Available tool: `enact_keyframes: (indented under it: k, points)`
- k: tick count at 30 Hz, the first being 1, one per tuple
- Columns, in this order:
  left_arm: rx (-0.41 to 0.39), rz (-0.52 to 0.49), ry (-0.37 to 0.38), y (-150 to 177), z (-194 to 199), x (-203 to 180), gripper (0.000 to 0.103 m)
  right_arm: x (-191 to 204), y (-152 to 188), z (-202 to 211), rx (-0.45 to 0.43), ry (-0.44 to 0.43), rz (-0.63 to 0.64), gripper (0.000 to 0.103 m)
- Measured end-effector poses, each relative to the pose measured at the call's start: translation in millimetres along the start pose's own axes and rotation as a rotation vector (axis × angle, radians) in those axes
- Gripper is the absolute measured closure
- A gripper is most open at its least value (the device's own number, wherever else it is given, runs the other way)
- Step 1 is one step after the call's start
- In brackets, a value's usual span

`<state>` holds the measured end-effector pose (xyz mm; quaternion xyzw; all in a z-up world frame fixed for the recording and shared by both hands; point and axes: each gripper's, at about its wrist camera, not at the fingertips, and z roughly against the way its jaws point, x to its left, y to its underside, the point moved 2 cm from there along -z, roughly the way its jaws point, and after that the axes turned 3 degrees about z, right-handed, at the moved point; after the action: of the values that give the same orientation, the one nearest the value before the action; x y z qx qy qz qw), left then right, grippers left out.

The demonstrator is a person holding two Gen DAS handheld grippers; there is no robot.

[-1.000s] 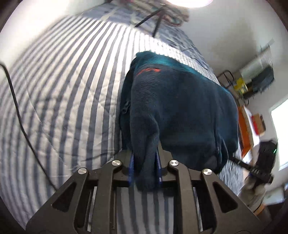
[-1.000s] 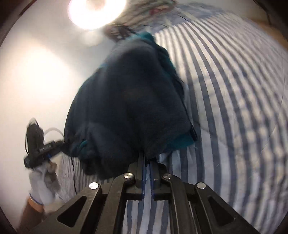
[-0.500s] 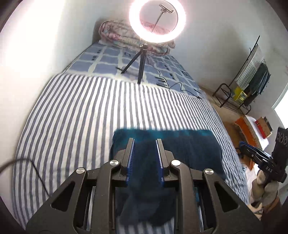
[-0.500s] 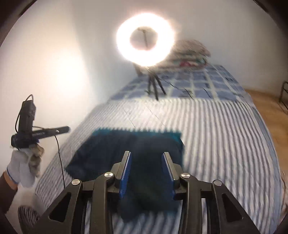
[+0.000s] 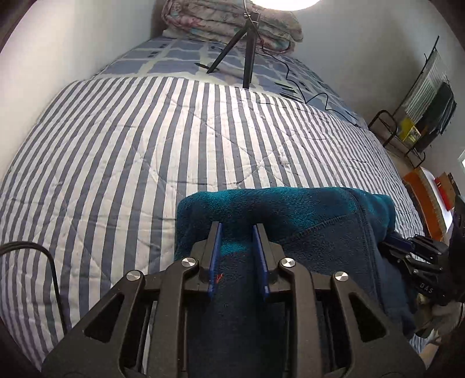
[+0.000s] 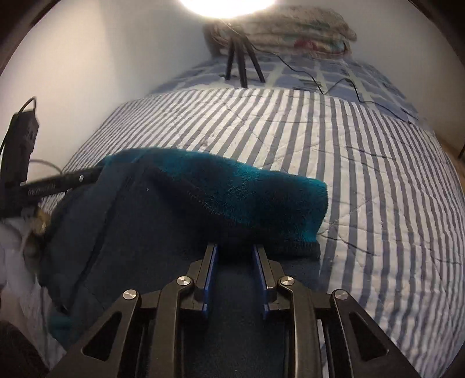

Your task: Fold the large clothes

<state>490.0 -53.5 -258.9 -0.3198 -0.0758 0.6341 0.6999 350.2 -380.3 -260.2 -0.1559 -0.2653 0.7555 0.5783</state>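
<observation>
A dark teal fleece garment [image 5: 305, 221] lies folded on the striped bed near its front edge; it also shows in the right wrist view [image 6: 203, 200]. My left gripper [image 5: 237, 229] is open, its blue-padded fingers [image 5: 215, 247] resting over the garment's left part. My right gripper [image 6: 234, 250] is open too, low over the garment's right part, with the folded teal edge just ahead of the fingertips. The right gripper also shows in the left wrist view [image 5: 418, 256], and the left gripper in the right wrist view [image 6: 58, 183].
The blue-and-white striped quilt [image 5: 145, 145] covers the bed. A ring-light tripod [image 5: 247, 58] with a trailing cable [image 5: 319, 99] stands at the far end before a pile of bedding [image 5: 232, 20]. A clothes rack [image 5: 421, 116] stands at the right. A wall [image 6: 72, 72] runs along the left.
Both grippers, shut on the garment and lifting it a second ago, have opened and let it down folded on the bed. Both have since dropped lower over it.
</observation>
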Motion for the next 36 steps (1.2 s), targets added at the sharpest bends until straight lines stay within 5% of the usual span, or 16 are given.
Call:
enact_keyframes:
  k: [5,9,13,20,27,29,31,36]
  points:
    - [-0.001,-0.013,0.007,-10,37,-10,0.078,-1,-10,38,-0.009,-0.012,-0.020,0.081]
    - [-0.031,-0.083,0.134,17,83,-34,0.078,-4,4,91,-0.086,-0.083,-0.050,0.078]
    - [0.035,-0.130,0.257,61,91,-62,0.078,12,30,95,-0.058,-0.125,-0.030,0.078]
    - [0.126,-0.183,0.198,109,43,-64,0.076,2,69,59,0.033,-0.104,-0.103,0.080]
    - [0.088,-0.158,0.216,106,76,-60,0.076,11,62,80,0.019,-0.079,-0.029,0.077]
    - [0.038,-0.123,0.235,102,100,-45,0.064,6,64,98,-0.026,-0.093,-0.040,0.061]
    - [-0.014,-0.067,0.219,99,119,-25,0.030,-6,65,111,-0.069,-0.111,-0.066,0.040]
    - [-0.003,0.191,0.271,74,121,41,0.026,-42,64,122,-0.119,-0.139,-0.166,0.012]
